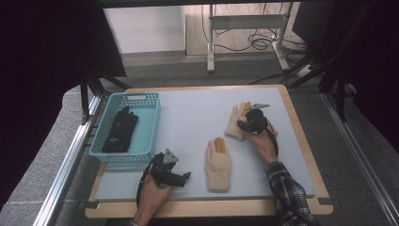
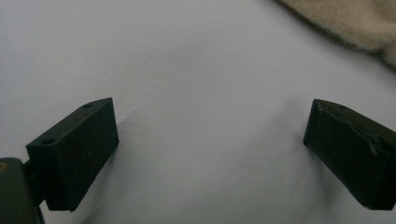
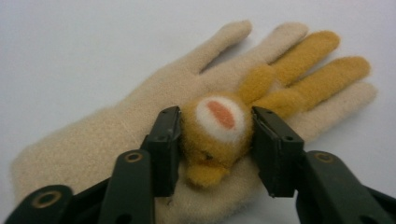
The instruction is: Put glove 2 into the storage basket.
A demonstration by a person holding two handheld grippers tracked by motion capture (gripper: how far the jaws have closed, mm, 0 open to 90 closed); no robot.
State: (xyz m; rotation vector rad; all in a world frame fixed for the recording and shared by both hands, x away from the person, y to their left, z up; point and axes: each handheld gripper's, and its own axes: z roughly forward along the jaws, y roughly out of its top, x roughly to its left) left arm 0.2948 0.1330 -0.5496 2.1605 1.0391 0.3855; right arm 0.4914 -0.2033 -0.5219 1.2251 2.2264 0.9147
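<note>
Beige glove under right gripper, fingers pinching its orange patch.

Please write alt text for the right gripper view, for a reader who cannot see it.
The right gripper clasps the orange animal face sewn on a cream glove, one jaw on each side of it. The glove lies flat on the pale table, its fingers pointing away from the camera.

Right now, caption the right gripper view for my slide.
Right gripper jaws clamp the orange plush face on a cream glove.
</note>
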